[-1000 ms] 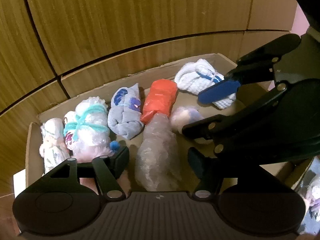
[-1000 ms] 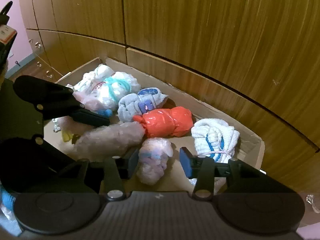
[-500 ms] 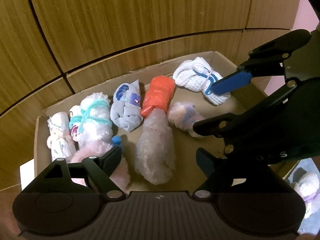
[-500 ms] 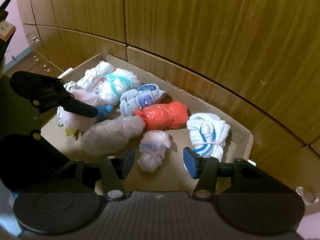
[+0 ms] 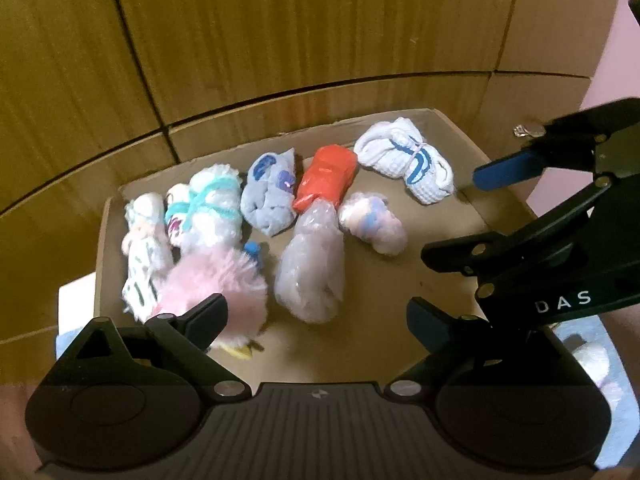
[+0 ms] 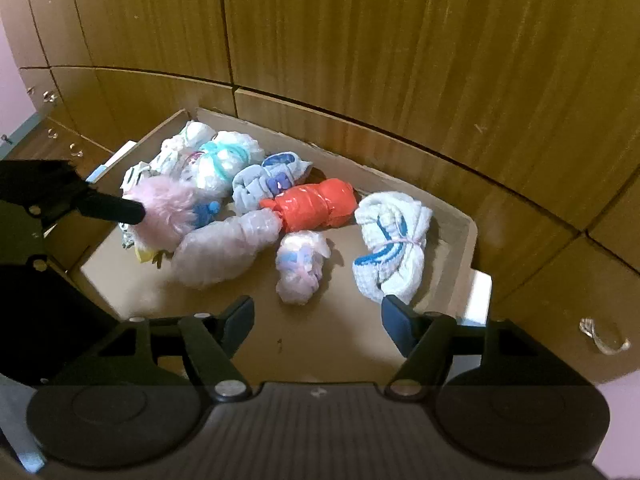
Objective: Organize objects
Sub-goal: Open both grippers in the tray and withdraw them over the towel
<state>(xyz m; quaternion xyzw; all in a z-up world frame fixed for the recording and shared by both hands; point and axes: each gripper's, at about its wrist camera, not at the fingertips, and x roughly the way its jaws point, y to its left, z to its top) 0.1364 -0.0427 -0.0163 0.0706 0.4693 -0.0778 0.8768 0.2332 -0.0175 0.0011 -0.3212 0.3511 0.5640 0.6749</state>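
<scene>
**Both grippers over box of bundles**

Cardboard box [image 6: 466, 248] sits against wooden cabinets [image 6: 400, 60]; inside: pink fluffy bundle [image 5: 216, 280], clear-wrapped bundle [image 5: 312, 272], orange bundle [image 6: 316, 204], white-blue towel bundle [image 6: 390, 240], others packed at the left end; left gripper [image 5: 316, 316] fingers spread, empty, left finger overlapping the pink bundle in view; right gripper [image 6: 318, 322] fingers spread, empty, above bare box floor.
</scene>
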